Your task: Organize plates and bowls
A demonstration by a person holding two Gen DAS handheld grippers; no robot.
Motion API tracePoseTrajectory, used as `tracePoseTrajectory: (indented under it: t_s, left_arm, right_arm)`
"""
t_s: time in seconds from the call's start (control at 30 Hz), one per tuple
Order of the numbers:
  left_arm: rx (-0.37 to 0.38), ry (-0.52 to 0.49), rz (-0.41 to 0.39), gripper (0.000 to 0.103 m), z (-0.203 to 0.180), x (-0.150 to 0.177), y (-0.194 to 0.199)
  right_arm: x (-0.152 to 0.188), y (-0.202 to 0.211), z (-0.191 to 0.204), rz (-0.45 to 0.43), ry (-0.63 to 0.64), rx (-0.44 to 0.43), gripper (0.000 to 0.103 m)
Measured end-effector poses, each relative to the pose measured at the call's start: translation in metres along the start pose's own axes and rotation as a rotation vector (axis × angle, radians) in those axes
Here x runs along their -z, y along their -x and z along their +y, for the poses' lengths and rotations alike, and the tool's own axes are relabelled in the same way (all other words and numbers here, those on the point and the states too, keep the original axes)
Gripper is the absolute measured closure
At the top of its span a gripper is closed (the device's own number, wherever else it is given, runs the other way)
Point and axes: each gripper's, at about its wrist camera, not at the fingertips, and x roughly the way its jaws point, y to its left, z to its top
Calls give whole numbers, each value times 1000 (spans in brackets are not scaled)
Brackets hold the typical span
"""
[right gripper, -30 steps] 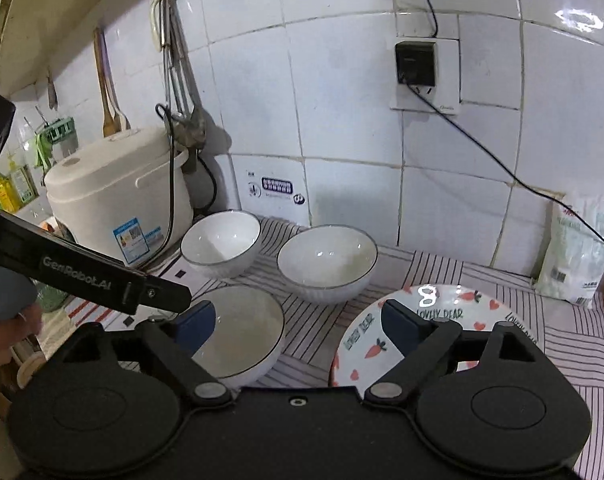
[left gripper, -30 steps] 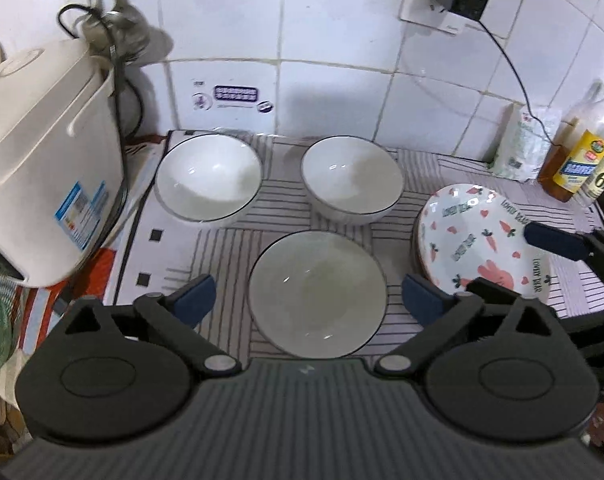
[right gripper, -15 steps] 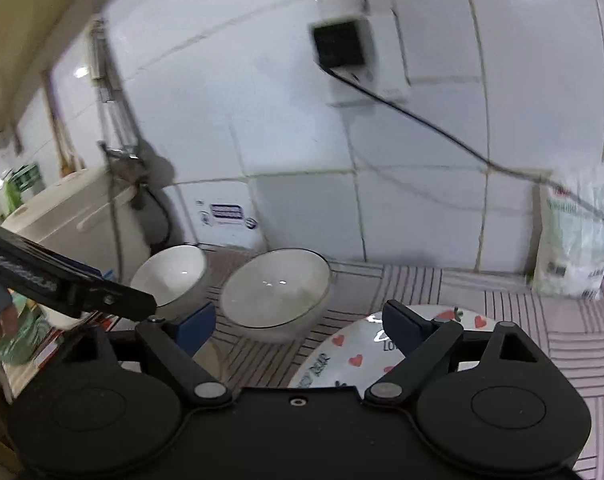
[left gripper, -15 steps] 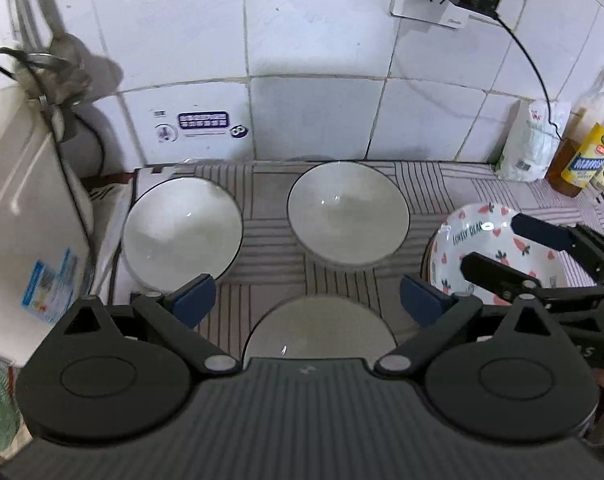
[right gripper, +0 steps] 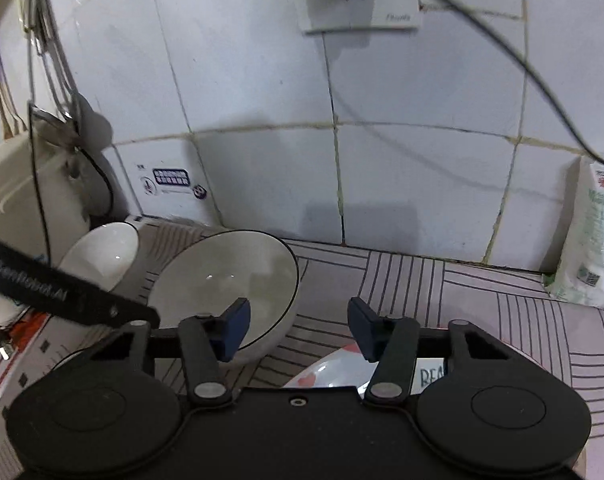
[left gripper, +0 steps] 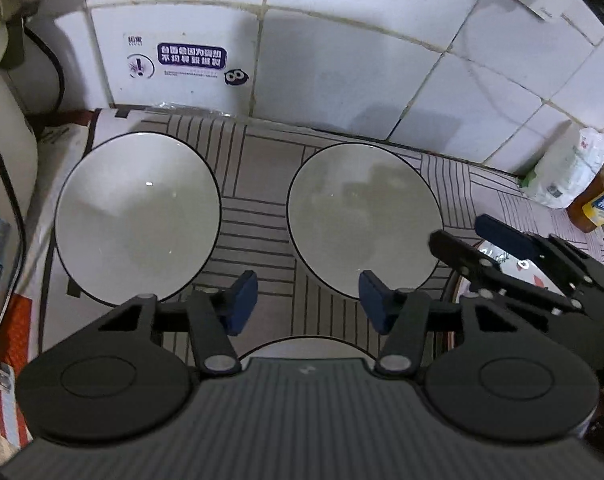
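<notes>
Tiled wall behind a striped desk mat (left gripper: 262,168). Left bowl (left gripper: 138,218), right bowl (left gripper: 364,220) — apart, unstacked. Left gripper (left gripper: 308,306) and right gripper (right gripper: 298,328): fingers wide, empty. Approach step — next, likely close on a bowl rim.

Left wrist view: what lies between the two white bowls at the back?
Nothing stands between the left bowl and the right bowl; only bare striped mat shows there in the left wrist view.

Home kitchen: white tiled wall (right gripper: 262,80), rice cooker (right gripper: 10,184) at frame left, wall socket (right gripper: 358,0) top centre, bowls (left gripper: 138,218) on striped counter mat (left gripper: 258,216).
</notes>
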Motion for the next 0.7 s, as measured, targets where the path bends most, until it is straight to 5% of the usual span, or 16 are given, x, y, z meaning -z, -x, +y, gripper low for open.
tracePoseTrajectory:
  t_s: [0.2,0.33,0.7]
  left_arm:
    - [25,24,19,66,0,-2,-14]
    - [49,82,43,81,4,-4,-26]
    - [93,134,69,86,13,2,-17]
  right_arm:
    - [1,-19,9,40,44,13,54]
    - [1,-31,5,63,-25,-37,72]
    - [-1,-30,10,56,-112,-28,86]
